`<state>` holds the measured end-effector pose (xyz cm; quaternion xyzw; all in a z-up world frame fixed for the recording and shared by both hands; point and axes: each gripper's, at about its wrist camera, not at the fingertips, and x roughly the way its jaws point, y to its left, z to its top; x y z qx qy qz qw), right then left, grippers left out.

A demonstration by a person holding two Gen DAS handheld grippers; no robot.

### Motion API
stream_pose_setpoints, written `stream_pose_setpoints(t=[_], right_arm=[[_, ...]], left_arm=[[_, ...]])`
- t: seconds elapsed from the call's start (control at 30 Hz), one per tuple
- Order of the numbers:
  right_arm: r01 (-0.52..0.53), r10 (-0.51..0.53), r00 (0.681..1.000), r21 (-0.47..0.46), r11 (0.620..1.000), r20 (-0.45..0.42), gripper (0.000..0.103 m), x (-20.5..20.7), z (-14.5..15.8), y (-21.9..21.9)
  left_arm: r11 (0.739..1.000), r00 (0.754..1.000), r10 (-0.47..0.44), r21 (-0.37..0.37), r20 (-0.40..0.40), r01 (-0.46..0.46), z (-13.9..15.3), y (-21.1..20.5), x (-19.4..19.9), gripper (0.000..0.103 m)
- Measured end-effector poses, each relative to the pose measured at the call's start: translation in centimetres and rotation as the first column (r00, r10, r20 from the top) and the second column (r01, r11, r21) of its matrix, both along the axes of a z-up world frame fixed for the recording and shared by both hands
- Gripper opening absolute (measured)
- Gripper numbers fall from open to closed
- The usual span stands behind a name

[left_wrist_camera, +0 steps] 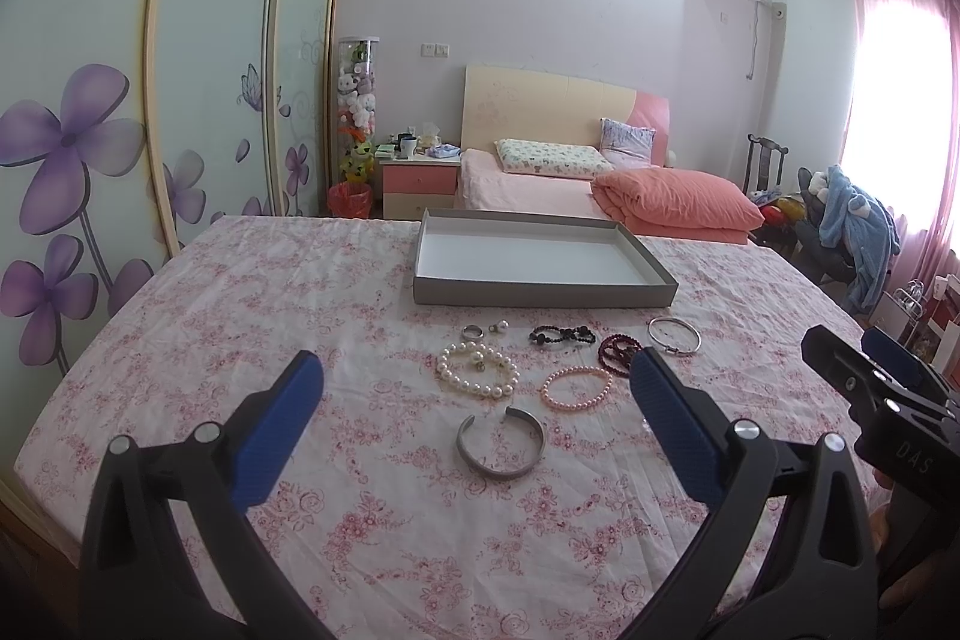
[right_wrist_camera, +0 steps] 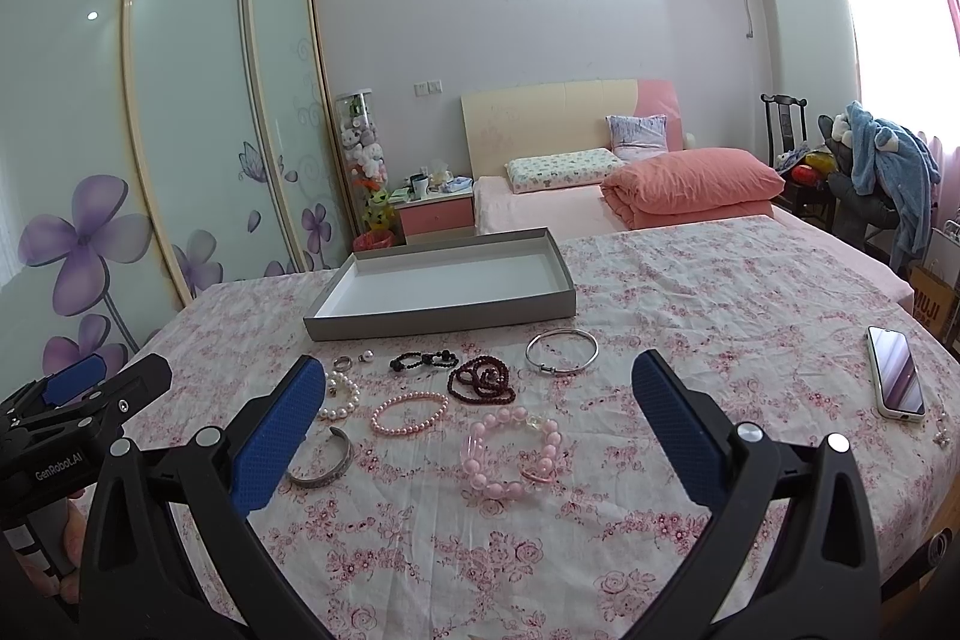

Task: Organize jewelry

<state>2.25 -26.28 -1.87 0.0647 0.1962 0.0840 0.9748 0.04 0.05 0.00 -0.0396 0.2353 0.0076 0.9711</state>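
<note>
Both grippers hovering over the floral tablecloth [left_wrist_camera: 240, 316], jaws spread wide, nothing pinched. Between the left gripper [left_wrist_camera: 474, 400] jaws, nearest: silver cuff [left_wrist_camera: 501, 445], then white pearl bracelet [left_wrist_camera: 477, 370], small pink bead bracelet [left_wrist_camera: 577, 387] close to the right jaw. Between the right gripper [right_wrist_camera: 479, 403] jaws, nearest: chunky pink bracelet [right_wrist_camera: 513, 451], then dark red beads [right_wrist_camera: 480, 379], black bead bracelet [right_wrist_camera: 423, 361], thin silver bangle [right_wrist_camera: 562, 351]. Farther out past everything, grey tray [right_wrist_camera: 441, 313], white inside, no jewelry in it. Phone [right_wrist_camera: 895, 371] lying way right of the right jaw.
</note>
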Motion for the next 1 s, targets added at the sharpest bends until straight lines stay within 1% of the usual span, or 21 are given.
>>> stream_pose_setpoints(t=[0.97, 1.0], right_arm=[[-0.001, 0.001, 1.000, 0.001, 1.000, -0.006, 0.101, 0.34, 0.10, 0.02], [-0.002, 0.002, 1.000, 0.001, 1.000, -0.008, 0.101, 0.34, -0.52, 0.07]], left_arm=[[1.000, 1.000, -0.002, -0.005, -0.010, 0.002, -0.05, 0.03, 0.02, 0.099], [1.000, 1.000, -0.008, -0.011, -0.015, 0.008, -0.10, 0.05, 0.03, 0.099]])
